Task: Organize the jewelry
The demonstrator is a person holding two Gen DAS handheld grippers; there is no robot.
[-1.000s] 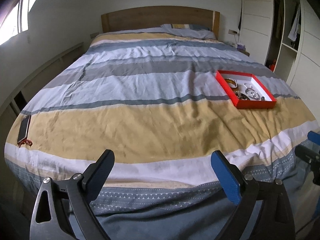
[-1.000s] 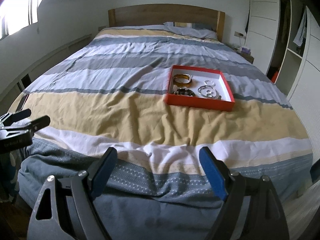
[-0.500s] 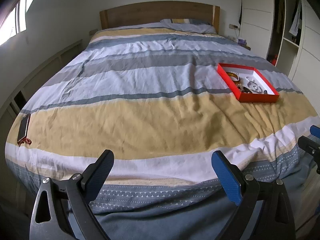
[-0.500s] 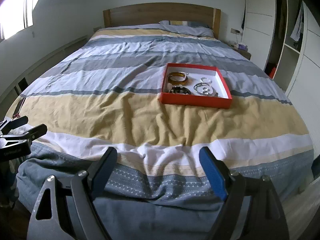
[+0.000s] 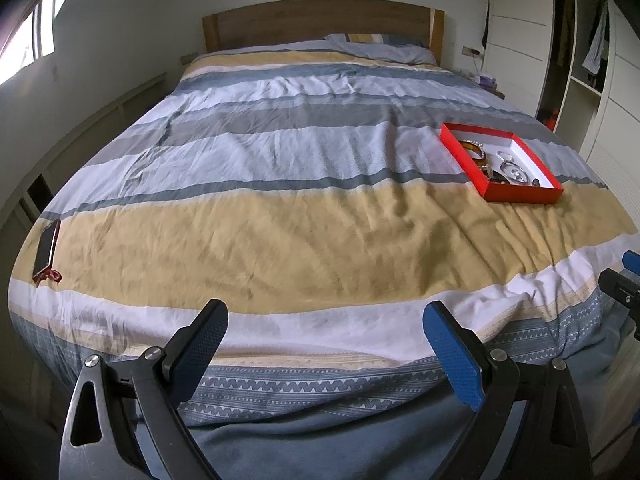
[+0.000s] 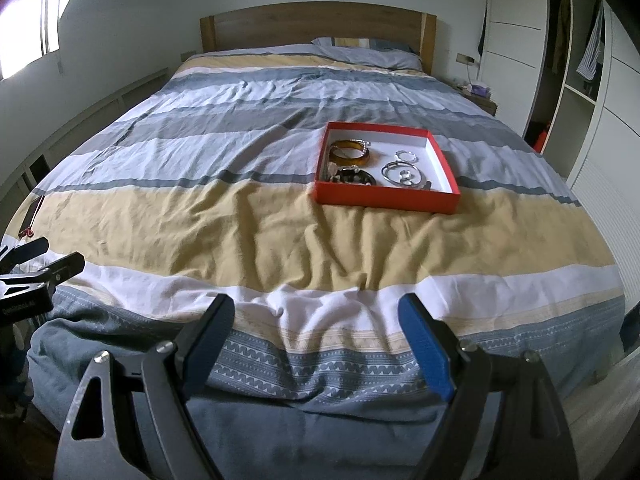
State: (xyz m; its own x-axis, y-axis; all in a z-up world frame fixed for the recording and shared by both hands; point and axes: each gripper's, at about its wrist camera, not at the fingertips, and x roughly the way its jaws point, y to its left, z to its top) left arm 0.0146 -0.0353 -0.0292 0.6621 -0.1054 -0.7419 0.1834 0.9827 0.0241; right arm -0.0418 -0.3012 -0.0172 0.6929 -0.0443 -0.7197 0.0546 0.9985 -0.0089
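Left gripper (image 5: 325,346) and right gripper (image 6: 316,330) both spread wide, empty, at bed foot over striped duvet (image 6: 260,236). Small white print on left gripper's body, unreadable. Mid-bed: red tray (image 6: 384,200) holding amber bangle (image 6: 349,151), silver rings (image 6: 402,172).

left tool (image 5: 326,344): fingers spread wide, nothing between them, pointing forward, level | right tool (image 6: 316,336): fingers spread wide, nothing between them, pointing forward, level | both side by side, apart, each showing at the edge of the other's view | fingertip pads: blue, textured, facing inward
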